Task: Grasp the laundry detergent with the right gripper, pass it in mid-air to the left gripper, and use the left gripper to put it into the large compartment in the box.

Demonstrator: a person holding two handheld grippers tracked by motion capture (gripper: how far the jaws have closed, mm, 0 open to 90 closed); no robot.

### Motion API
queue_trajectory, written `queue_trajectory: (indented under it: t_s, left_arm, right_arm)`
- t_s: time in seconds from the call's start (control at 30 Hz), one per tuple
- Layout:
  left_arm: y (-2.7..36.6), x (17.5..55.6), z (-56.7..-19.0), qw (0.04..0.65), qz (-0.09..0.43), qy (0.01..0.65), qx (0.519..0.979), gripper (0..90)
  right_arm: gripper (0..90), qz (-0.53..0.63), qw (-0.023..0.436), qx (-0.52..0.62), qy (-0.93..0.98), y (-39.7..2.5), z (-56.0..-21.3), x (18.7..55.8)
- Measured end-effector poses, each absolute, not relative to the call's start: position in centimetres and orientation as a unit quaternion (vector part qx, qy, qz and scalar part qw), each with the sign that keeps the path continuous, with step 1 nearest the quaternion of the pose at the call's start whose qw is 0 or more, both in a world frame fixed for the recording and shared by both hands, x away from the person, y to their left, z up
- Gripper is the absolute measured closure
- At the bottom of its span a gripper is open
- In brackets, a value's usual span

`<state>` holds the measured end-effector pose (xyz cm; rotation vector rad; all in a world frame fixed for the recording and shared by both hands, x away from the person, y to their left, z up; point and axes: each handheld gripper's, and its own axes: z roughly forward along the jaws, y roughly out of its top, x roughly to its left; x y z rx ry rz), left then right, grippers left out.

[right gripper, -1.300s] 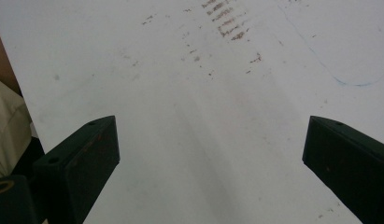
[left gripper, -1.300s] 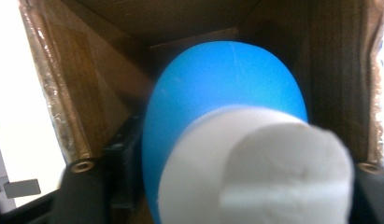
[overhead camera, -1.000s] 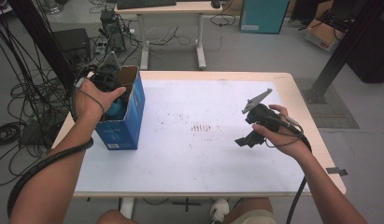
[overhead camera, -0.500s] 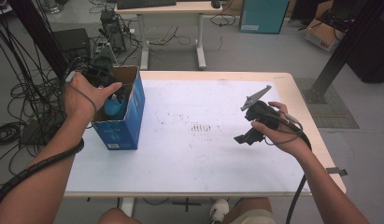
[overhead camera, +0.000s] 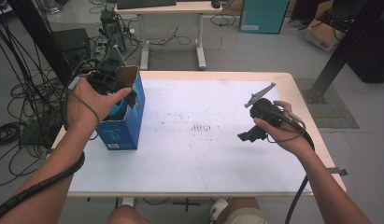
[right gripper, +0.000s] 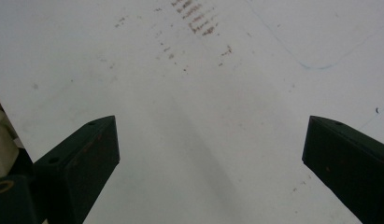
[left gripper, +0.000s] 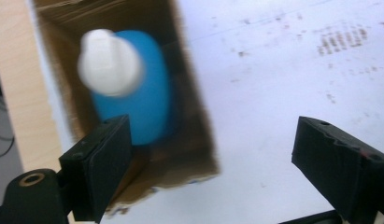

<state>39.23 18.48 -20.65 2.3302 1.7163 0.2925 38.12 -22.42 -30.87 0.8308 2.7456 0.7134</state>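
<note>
— Where is the bottle?

— I see the blue bottle (left gripper: 133, 100), white cap up, standing inside the open blue box (overhead camera: 126, 122) at the table's (overhead camera: 189, 163) left edge.

— And your tongs?

— My left gripper (left gripper: 213, 177) hangs above the box, jaws spread wide, holding nothing. My right gripper (right gripper: 210, 172) hovers over bare table, jaws apart too.
</note>
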Motion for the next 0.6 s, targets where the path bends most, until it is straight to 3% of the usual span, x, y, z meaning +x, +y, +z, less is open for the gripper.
queue_trajectory:
  t_s: [0.6]
  left_arm:
    - [13.1, 38.6, -23.9, 0.168, 0.066, 0.524, 0.833, 9.0]
  right_arm:
    - [4.1, 0.209, 0.117, 0.289, 0.927, -23.2, -30.2, 39.9]
